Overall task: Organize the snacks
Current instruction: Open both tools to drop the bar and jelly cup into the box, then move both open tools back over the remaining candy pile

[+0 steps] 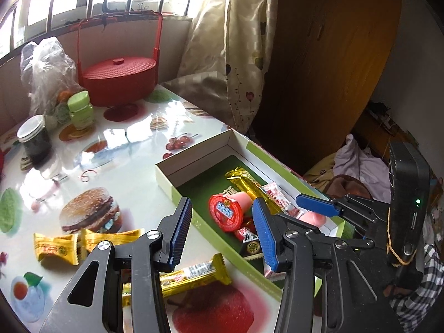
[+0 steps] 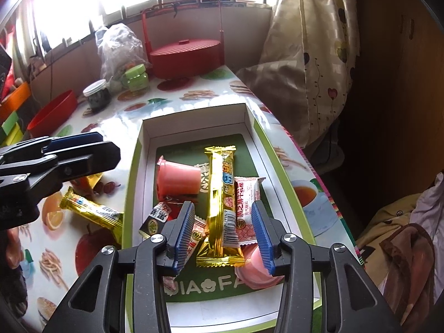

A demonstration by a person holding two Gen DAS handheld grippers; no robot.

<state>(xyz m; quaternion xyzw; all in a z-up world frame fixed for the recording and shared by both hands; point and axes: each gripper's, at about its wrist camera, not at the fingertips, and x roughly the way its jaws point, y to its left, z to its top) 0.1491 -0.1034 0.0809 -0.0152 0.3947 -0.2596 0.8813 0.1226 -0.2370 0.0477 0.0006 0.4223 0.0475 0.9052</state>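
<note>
Both grippers are spread wide with nothing in them: the right gripper (image 2: pixel 223 231) hangs over the near end of the open box (image 2: pixel 280 166), straddling the long gold bar (image 2: pixel 222 191) without touching it, and the left gripper (image 1: pixel 222 234) hovers over the box's near wall. Outside that wall lie another gold bar (image 1: pixel 191 277) and two gold candies (image 1: pixel 83 242); a pink jelly cup (image 2: pixel 177 179) lies farther inside.
</note>
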